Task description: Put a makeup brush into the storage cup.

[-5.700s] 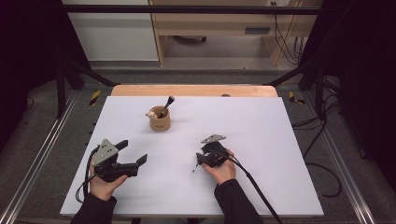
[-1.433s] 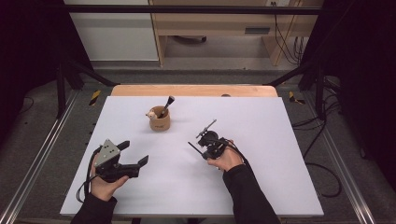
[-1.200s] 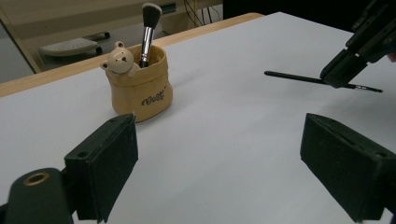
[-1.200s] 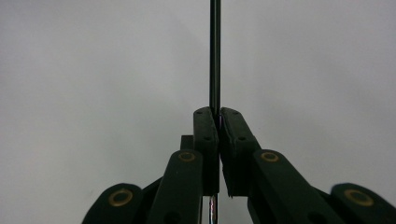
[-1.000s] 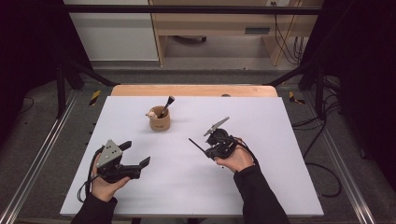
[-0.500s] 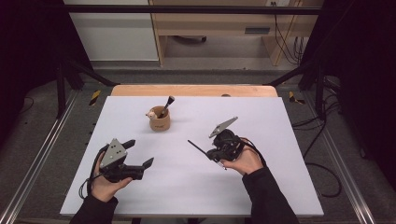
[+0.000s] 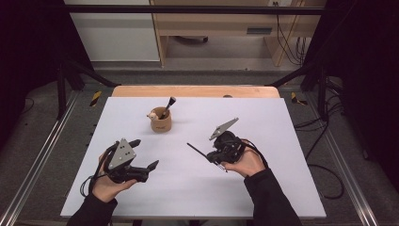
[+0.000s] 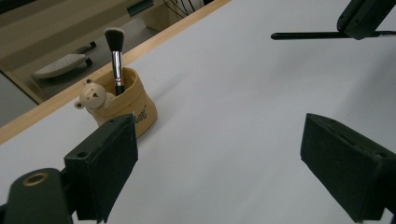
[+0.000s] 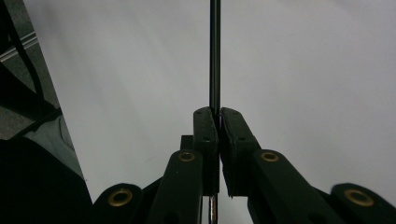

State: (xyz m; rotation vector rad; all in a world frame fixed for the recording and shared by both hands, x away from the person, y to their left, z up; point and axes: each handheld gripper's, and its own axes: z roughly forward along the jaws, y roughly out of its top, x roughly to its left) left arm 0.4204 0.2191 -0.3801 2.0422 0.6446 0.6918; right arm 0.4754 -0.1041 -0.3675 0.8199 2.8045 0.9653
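The white table (image 7: 282, 188) carries 1 cup and 2 grippers held above it. The left gripper (image 7: 143, 160) hovers near the table's front left, its jaws spread wide with nothing between them. The right gripper (image 7: 210, 155), near the middle, has its jaws pressed together, pinching 1 thin black stick (image 7: 195, 149), probably a brush handle, that points left above the table. The tan cup (image 7: 160, 122), with a small bear figure on its side, stands toward the back and holds 1 brush (image 7: 167, 106) with its bristles up.
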